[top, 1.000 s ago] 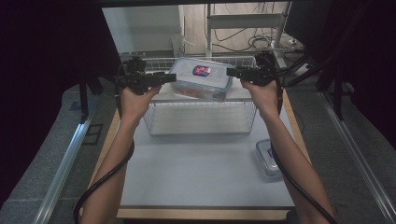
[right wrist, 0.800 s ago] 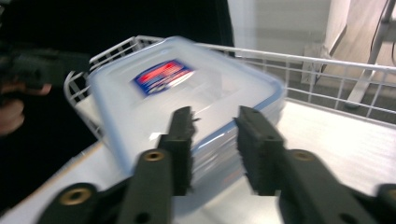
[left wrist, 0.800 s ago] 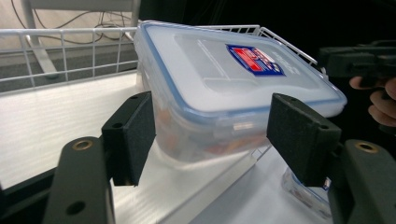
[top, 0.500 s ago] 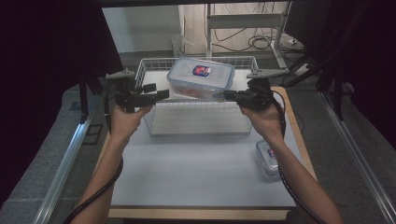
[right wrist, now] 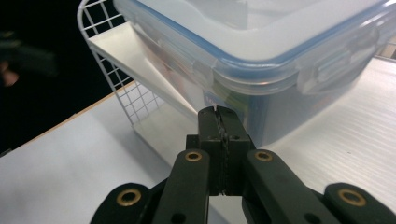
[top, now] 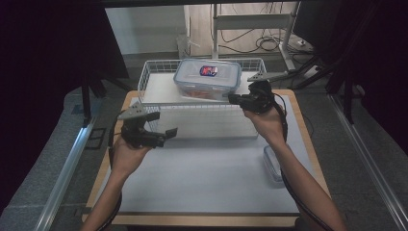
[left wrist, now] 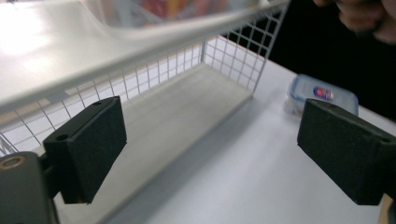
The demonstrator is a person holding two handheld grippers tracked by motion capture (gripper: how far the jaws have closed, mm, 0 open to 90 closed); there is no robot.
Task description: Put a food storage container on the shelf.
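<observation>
Container (top: 208, 78) sits on top shelf of wire rack (top: 159, 108), placed. Right gripper (top: 234, 99) just beside it, fingers pressed together, empty. Left gripper (top: 166, 136) in front of rack, fingers spread, just been opening, nothing between. Next, probably: small container (top: 273, 163) on tabletop.

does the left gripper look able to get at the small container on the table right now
Probably yes. The left gripper has its fingers open with nothing between them, and bare table lies between it and the small container. The right forearm lies close beside it, which could crowd the approach.
</observation>
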